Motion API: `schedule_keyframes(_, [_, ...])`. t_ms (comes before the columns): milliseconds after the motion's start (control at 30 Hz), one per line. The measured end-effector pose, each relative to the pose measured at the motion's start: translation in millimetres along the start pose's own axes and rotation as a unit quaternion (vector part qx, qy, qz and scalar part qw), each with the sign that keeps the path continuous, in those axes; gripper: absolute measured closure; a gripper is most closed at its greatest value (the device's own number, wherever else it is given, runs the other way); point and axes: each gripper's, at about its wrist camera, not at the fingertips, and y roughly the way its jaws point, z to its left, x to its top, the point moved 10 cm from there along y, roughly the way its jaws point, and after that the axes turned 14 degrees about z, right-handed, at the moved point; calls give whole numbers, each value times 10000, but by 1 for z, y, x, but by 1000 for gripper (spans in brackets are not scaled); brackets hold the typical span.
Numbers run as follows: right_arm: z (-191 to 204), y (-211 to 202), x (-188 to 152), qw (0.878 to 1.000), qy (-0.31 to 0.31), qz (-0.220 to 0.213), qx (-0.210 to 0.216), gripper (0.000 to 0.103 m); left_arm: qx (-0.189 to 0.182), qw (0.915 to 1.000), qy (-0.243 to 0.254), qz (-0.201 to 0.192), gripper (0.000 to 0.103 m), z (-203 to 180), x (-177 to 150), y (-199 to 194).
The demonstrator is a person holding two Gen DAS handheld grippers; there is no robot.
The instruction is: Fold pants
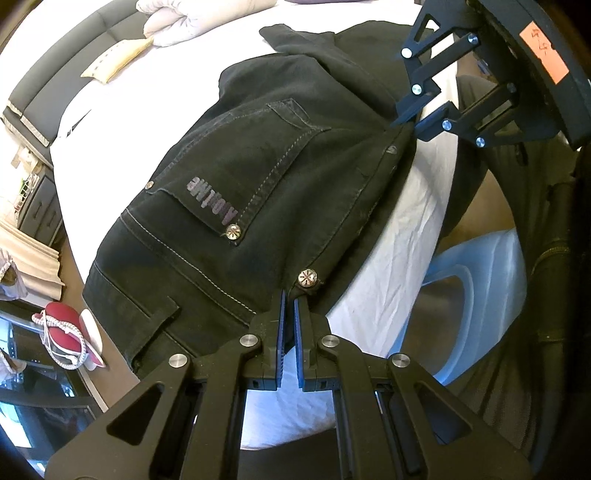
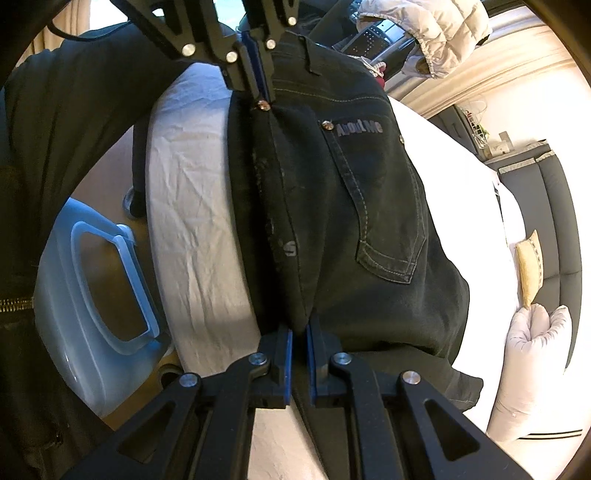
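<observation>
Black pants [image 1: 258,192]: on our white bed [image 1: 388,258], folded lengthwise.
Left gripper [image 1: 289,306]: jaws clamped on waistband.
Right gripper [image 2: 299,332]: jaws pinching crotch fold.
Risk: we think thick denim could slip, undoing the fold.

A bed [image 1: 373,236] with a white, creased sheet is carrying the load. Black pants [image 1: 229,206] are lying across the sheet near the bed's edge, back pocket facing up, one side running along that edge. A yellow cushion [image 1: 114,61] is resting on the sheet well apart from the pants, and a rolled white duvet [image 1: 177,26] is sitting just beside the cushion.
</observation>
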Motion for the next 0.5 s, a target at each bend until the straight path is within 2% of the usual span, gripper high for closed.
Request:
schedule_keyframes(200, [13, 4, -4, 9999, 49, 24, -151, 93, 84, 9999, -106, 38, 95, 2, -5, -3])
schedule_keyframes(400, [17, 10, 1, 9995, 144, 92, -250, 92, -187, 9986, -224, 443, 91, 17, -21, -25])
schedule_keyframes(500, [17, 12, 3, 9994, 236, 82, -218, 93, -286, 9974, -638, 153, 91, 40, -11, -48])
